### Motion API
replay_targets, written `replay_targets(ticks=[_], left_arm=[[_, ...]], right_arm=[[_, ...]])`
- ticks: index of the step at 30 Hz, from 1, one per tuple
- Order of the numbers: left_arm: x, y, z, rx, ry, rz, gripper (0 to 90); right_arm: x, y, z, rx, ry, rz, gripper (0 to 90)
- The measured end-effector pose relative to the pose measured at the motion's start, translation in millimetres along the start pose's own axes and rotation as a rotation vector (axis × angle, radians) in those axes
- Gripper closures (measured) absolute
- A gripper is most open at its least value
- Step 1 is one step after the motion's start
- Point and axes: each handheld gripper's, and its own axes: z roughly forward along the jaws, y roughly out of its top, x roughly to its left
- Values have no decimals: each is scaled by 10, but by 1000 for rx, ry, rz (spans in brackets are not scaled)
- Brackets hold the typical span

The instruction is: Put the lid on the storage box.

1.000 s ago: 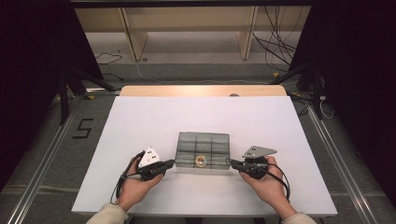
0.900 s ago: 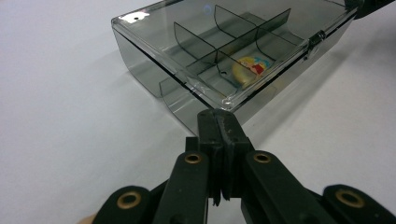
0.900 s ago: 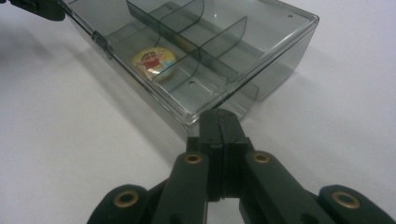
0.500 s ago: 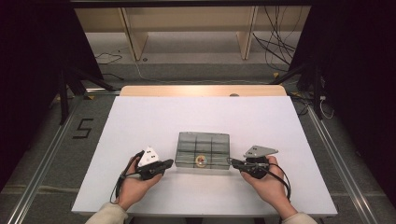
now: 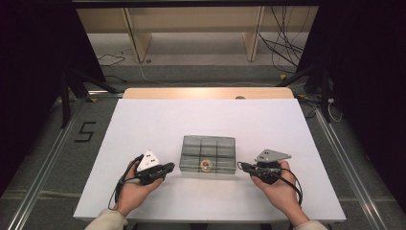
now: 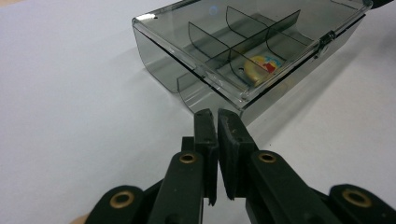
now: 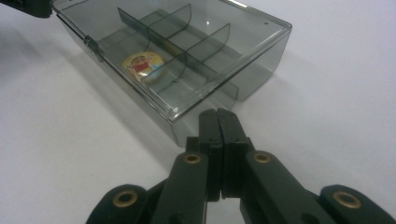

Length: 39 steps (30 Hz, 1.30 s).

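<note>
Box (image 5: 208,154) of smoky clear plastic lies closed on the white bench (image 5: 143,120) between your two claws, the left claw (image 6: 217,122) opened just a crack and empty, the right claw (image 7: 217,121) pressed together and empty, so the round badge (image 5: 207,164) inside is not yet reached.

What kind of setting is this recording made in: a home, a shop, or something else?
Probably a lab or recording studio: a bare white table ringed by black curtains, loose cables on the floor, and a taped number 5 beside it.
</note>
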Motion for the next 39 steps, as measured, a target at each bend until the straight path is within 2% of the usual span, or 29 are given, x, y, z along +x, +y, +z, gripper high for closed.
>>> replay_targets(ticks=[14,20,25,31,39], left_arm=[[71,-59,-100,3,21,-18,734],[97,-82,-145,3,45,-27,657],[107,-93,-179,-4,58,-35,573],[119,-125,-188,22,63,-40,449],[160,-163,-232,19,67,-67,363]], right_arm=[[-43,-57,-72,4,-23,-8,835],[-80,-107,-99,9,-42,-20,725],[-106,-147,-119,-2,-33,-7,609],[-114,-183,-147,-6,-41,-20,519],[-131,-226,-188,-6,-48,-25,426]])
